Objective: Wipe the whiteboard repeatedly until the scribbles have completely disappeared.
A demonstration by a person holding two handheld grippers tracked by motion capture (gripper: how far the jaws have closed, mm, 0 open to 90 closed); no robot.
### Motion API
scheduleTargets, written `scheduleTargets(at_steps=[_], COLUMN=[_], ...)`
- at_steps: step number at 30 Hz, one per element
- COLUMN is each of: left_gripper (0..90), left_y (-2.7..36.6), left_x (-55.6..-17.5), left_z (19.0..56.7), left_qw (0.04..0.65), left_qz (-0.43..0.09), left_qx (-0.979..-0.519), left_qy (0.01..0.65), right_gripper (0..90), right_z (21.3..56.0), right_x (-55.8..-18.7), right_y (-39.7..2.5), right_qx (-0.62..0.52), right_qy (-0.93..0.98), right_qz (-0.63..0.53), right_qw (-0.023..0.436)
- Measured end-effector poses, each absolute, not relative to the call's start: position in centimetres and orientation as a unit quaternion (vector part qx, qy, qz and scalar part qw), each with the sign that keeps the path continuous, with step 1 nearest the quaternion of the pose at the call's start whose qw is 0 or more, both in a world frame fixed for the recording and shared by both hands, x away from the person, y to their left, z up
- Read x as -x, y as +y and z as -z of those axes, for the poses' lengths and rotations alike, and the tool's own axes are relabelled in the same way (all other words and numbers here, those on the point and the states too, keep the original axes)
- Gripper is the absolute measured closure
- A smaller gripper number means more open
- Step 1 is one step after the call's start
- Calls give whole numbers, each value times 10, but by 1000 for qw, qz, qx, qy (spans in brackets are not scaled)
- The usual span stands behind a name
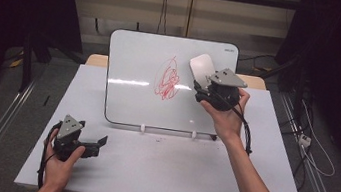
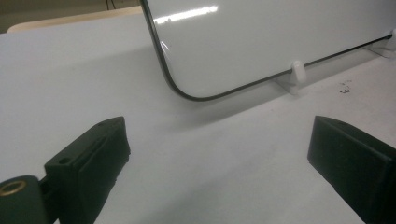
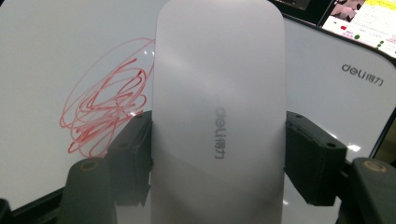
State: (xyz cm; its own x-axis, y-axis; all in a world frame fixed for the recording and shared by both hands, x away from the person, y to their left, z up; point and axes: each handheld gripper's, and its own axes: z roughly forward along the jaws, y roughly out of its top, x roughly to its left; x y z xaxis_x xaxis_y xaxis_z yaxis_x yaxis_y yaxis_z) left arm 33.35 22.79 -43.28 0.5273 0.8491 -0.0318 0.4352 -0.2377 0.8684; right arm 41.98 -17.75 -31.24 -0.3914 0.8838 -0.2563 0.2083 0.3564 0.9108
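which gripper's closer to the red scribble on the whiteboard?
Right. The right gripper holds a white eraser up at the board just right of the red scribble; the left gripper sits low on the table, below the board.

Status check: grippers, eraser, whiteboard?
Right gripper shut on eraser, up beside red scribble. Left gripper open, idle above table. Whiteboard upright, path unobstructed.
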Motion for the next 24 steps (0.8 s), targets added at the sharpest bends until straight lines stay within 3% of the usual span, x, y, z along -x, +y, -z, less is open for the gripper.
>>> scheduleTargets(at_steps=[24], left_gripper=[55], left_y=[226], left_x=[-332], left_z=[431], left_qw=[449], left_qz=[-230], left_qx=[-754], left_qy=[421], right_gripper=[314], right_z=[303], right_x=[-462], right_y=[-128], right_qx=[-353], right_qy=[743], right_qz=[-373], right_qw=[429])
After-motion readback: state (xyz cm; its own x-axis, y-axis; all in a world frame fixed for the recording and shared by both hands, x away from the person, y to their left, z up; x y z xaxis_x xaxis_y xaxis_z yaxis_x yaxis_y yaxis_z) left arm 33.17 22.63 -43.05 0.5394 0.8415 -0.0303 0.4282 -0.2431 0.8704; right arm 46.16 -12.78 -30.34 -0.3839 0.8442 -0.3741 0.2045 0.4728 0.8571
